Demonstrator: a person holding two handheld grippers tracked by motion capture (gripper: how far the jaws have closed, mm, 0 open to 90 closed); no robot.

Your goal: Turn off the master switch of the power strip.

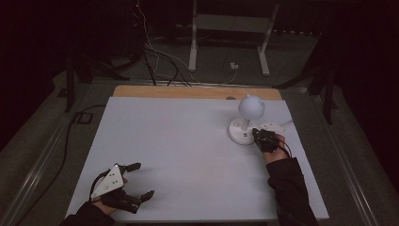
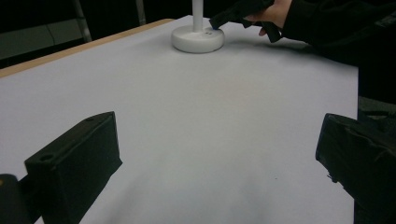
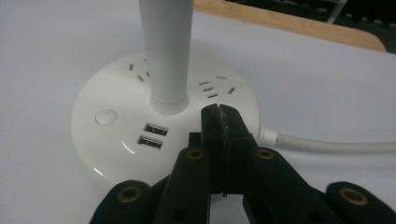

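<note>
The white round lamp base [image 3: 163, 135], a plastic disc carrying socket slots, two USB ports and a round push button [image 3: 106, 116], stands on the far right part of the white table top [image 1: 188, 141]. A white stem rises from its centre to a globe-shaped white lamp head [image 1: 251, 107]. A white cable [image 3: 327, 145] leaves the base on its right side.

The right gripper [image 3: 219, 113] has its jaws clenched together with nothing between them. The closed tips rest over the top face of the base, just beside the stem (a closed tip serves as a single prodding point, probably for pressing a control on the base). The button lies apart from the tips, on the other side of the stem.

The left gripper [image 1: 141, 181] lies released, jaws spread wide, on the near left of the table, well apart from the lamp, presumably parked clear of the work.
</note>
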